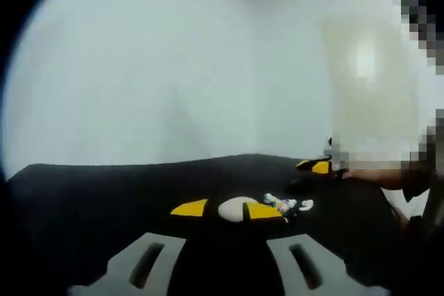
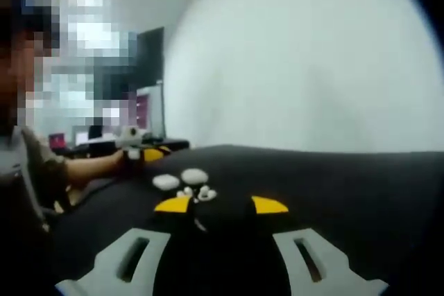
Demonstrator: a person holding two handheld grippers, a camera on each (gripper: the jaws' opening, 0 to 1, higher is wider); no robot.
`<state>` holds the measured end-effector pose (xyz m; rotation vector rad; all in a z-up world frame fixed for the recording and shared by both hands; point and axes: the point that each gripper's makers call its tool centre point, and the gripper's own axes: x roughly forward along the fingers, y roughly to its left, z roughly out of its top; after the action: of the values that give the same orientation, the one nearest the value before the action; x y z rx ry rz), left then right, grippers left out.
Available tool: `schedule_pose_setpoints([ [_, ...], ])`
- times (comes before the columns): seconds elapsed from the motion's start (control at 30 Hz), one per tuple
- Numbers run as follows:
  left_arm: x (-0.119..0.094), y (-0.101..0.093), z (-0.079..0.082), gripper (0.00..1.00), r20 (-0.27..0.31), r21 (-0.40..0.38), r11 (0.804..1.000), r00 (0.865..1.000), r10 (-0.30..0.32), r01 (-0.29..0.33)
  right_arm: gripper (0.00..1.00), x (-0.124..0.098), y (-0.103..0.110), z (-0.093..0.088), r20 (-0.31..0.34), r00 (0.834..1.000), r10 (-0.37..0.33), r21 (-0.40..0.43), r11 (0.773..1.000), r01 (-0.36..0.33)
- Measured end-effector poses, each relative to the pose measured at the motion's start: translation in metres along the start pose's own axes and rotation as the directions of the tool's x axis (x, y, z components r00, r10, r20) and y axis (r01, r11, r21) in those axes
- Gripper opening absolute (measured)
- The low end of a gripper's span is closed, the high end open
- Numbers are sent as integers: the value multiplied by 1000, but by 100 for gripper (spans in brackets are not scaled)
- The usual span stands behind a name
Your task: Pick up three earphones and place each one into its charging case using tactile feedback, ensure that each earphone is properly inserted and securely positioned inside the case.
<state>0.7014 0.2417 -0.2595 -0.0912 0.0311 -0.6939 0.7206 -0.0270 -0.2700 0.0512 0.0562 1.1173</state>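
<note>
On the black table point(image 1: 104, 192) a white oval charging case point(image 1: 234, 209) lies between the yellow fingertips point(image 1: 191, 207) of my left gripper point(image 1: 227, 209), which stands open; I cannot tell whether the tips touch it. Small white earphones point(image 1: 286, 205) lie just right of it. In the right gripper view, two white cases point(image 2: 166, 181) point(image 2: 195, 175) and a few loose earphones point(image 2: 198, 193) lie just beyond my right gripper point(image 2: 220, 204), which is open with nothing between its yellow-tipped jaws. Each gripper appears in the other's view: the right point(image 1: 316, 166) and the left point(image 2: 139, 152).
A person's hand and sleeve point(image 2: 83, 168) hold the left gripper at the table's left side. A white wall point(image 1: 173, 67) rises behind the table. Dark monitors and desk clutter point(image 2: 149, 102) stand in the far background.
</note>
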Motion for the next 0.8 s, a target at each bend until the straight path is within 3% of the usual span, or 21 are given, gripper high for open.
schedule_pose_setpoints([
  [0.27,4,-6,-4,24,-15,-2,999,999,-38,38,33,-1,-2,2,10,1000,-4,7,1000,4],
  [0.33,6,-10,-7,26,-28,2,998,998,-59,59,33,-3,-6,8,42,999,-32,3,999,32],
  [0.5,9,-23,-17,30,-72,24,993,991,-115,117,31,-14,-25,25,141,986,-86,162,985,63],
  [0.7,8,-37,-26,33,-118,45,984,979,-168,174,31,-18,-32,29,172,980,-101,194,979,67],
  [0.77,9,-33,-29,31,-143,132,981,982,-125,144,31,-18,-35,28,174,979,-107,205,976,70],
  [0.8,10,-37,-30,31,-150,126,979,979,-138,158,31,-18,-36,27,169,979,-111,207,975,75],
])
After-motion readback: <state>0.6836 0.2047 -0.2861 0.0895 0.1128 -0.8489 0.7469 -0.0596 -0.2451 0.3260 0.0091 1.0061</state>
